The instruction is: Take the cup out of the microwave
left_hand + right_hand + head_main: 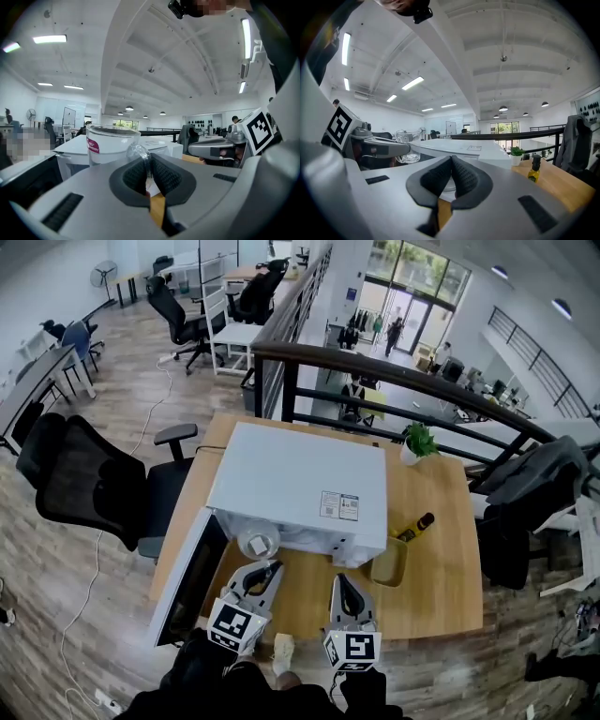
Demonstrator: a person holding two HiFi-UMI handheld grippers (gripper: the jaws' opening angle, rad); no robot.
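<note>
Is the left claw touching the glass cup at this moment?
Touching. The left gripper view shows the left claw with its jaws pinched shut on the clear handle of the glass cup.

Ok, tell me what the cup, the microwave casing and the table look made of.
The cup: clear glass, probably; its wall is see-through and the rim glints. The microwave: white painted metal by the look, with smooth, matte, flat panels. The table: wood or wood-look laminate, light tan with an even surface; can't tell which.
</note>
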